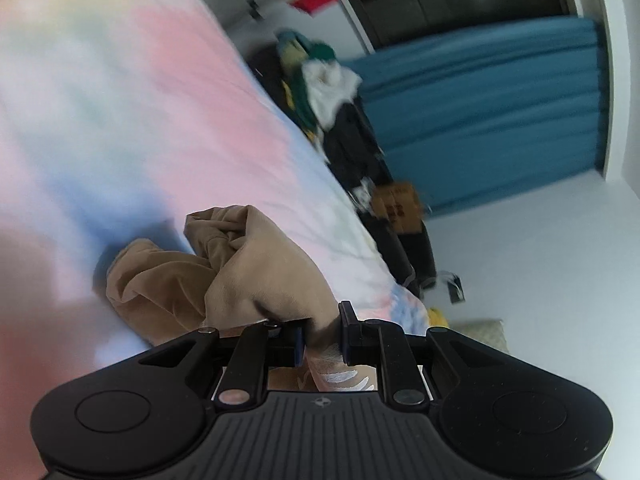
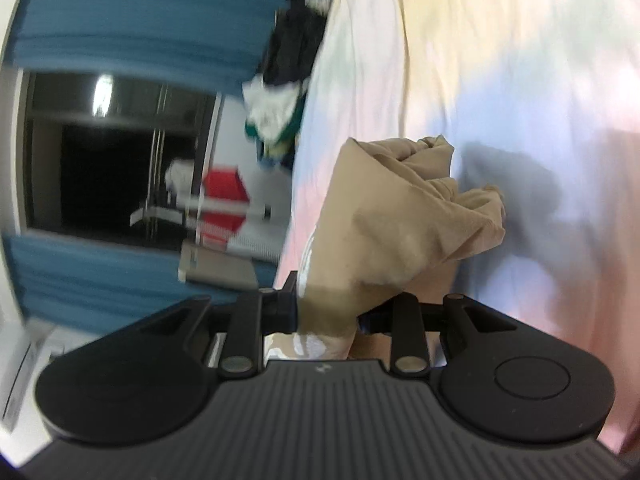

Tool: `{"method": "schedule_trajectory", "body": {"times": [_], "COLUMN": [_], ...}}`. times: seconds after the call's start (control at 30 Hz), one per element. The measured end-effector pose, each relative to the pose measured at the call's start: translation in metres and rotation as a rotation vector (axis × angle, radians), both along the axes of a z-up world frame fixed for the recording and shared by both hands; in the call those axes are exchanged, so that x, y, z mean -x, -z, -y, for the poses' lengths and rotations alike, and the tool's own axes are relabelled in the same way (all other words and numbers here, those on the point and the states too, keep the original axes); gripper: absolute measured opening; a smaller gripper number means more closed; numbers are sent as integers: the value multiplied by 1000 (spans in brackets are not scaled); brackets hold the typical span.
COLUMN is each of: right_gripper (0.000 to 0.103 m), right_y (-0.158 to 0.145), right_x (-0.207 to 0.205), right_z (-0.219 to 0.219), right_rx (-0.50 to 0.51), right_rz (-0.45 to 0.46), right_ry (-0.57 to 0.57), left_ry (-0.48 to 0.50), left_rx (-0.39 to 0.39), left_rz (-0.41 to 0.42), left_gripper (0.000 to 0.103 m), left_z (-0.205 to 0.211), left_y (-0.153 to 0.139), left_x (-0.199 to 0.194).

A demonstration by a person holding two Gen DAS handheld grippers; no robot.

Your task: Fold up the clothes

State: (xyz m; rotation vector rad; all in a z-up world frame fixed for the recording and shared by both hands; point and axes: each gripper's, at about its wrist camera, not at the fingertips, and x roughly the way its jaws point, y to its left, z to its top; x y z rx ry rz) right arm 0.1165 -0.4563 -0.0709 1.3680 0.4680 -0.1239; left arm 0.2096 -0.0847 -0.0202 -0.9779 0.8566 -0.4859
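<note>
Closest in, the left gripper (image 1: 322,334) has its jaws drawn nearly together on a bunched edge of the tan garment (image 1: 224,276), the cloth pinched between the pads with a bit of white print showing just below the grip. The right gripper (image 2: 328,312) stands somewhat wider, but the gap is filled by a thicker wad of the same tan garment (image 2: 400,216), which it grips as well. So the garment hangs gathered between the two hands, crumpled into folds and knots instead of spread flat, with its lower part sagging toward the pastel bedspread (image 1: 120,100) beneath; whether the hanging end touches the bed cannot be told through the blur. Beyond it, at the far edge of the bed, lies a heap of other clothes (image 1: 320,80) — dark, green and white pieces — and past that a blue curtain (image 1: 480,112) and a red item (image 2: 224,200) hanging by a dark window. The risk, as I judge it, is in the grips: each holds a wad, not a clean edge or corner, so spreading the garment could leave layers twisted and the fold crooked. The thick bundle on the right could also slip out under a pull, dropping that side — and a loose tail might drag across the bedspread.
</note>
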Motion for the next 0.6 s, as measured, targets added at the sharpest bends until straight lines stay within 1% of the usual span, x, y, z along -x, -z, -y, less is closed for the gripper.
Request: {"method": "schedule_trajectory", "body": {"times": [0.07,0.13,0.2,0.27,0.33,0.37,0.43,0.5,0.6], "right_gripper": [31,31,31,31,31,31,31,31,31], "right_y": [-15,-31,-45,-50,-46,-40,-23,4,50], "right_x": [-18,-37,-57,-77,-95,-101,-107,-112,-110], "right_z": [36,69,100,133,164,176,194,205,207], "right_rx": [32,79,130,130,153,174,225,268,279], "right_rz": [-12,-26,-17,7,43,62,91,102,53], "right_ry": [49,95,125,152,173,188,199,206,181], "left_ry": [40,86,108,122,142,152,174,208,254], "left_rx": [-23,-51,-49,-41,-52,-58,-76,-95,-118], "left_rz": [-3,20,45,82,134,157,186,180,135], "left_gripper": [18,18,18,18,18,18,18,18,18], "left_z": [46,97,141,181,217,232,253,264,258], "left_y": [-14,-31,-44,-51,-50,-46,-29,0,53], "left_x": [-36,-74,-104,-129,-147,-154,-161,-165,-157]}}
